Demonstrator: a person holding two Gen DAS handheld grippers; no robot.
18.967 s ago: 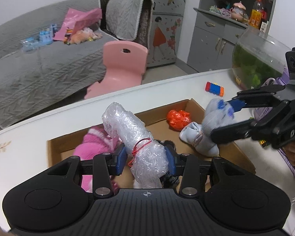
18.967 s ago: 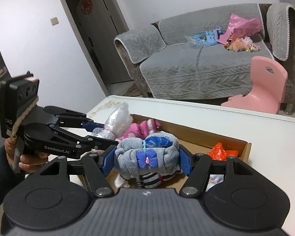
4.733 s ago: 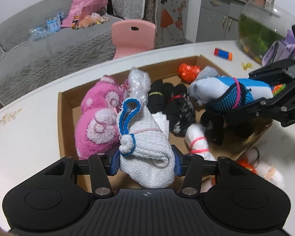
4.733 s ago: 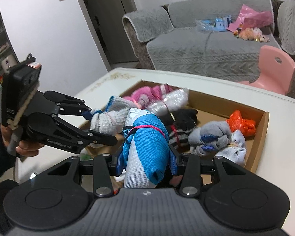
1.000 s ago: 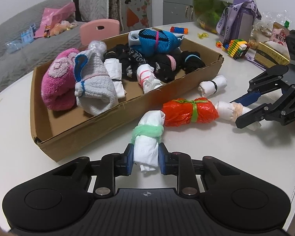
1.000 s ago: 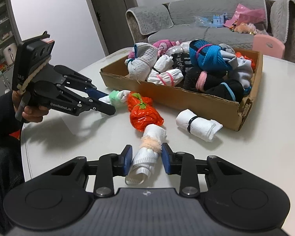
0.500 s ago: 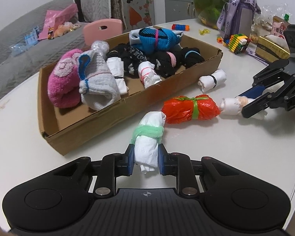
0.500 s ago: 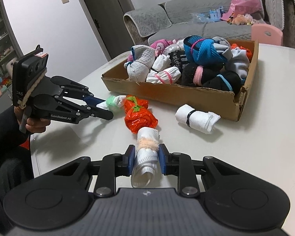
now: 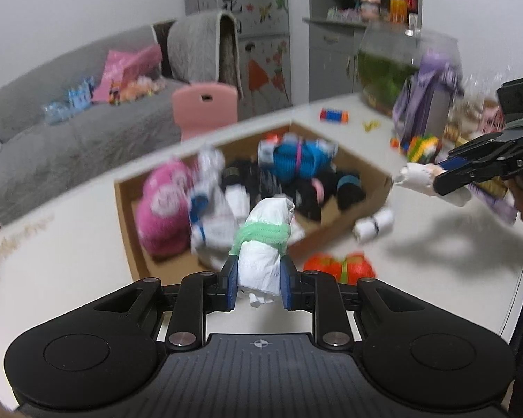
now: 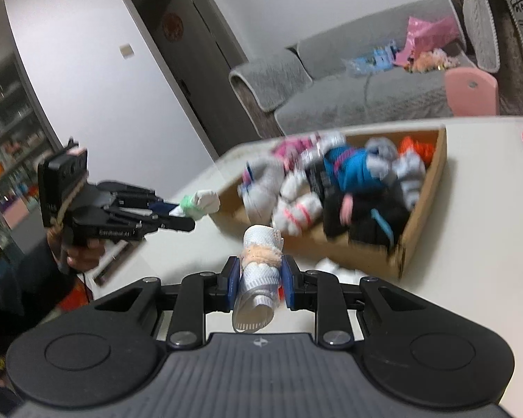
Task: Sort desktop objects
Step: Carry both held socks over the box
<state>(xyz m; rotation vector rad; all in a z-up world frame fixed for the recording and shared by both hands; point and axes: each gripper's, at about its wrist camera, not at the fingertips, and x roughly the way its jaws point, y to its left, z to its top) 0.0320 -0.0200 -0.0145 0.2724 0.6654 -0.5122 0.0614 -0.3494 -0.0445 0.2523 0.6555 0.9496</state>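
My left gripper [image 9: 258, 284] is shut on a white sock roll with a green band [image 9: 263, 247], held up in the air in front of the cardboard box [image 9: 338, 228]. My right gripper [image 10: 259, 284] is shut on a white sock roll with a peach band [image 10: 261, 261], also lifted off the table. Each gripper shows in the other's view: the right gripper [image 9: 446, 177] at the far right, the left gripper [image 10: 181, 217] at the left. The box holds several rolled socks, among them a blue roll [image 9: 296, 160] and a pink one [image 9: 162, 209].
An orange roll [image 9: 338, 266] and a white roll with a black band [image 9: 373, 226] lie on the white table [image 9: 69, 254] beside the box. A fish bowl [image 9: 394, 66], a purple bottle [image 9: 429, 104] and toy bricks [image 9: 420, 146] crowd the table's far right.
Both grippers have risen from the table with their sock rolls. The views now look over the box, and both are blurred by the motion.
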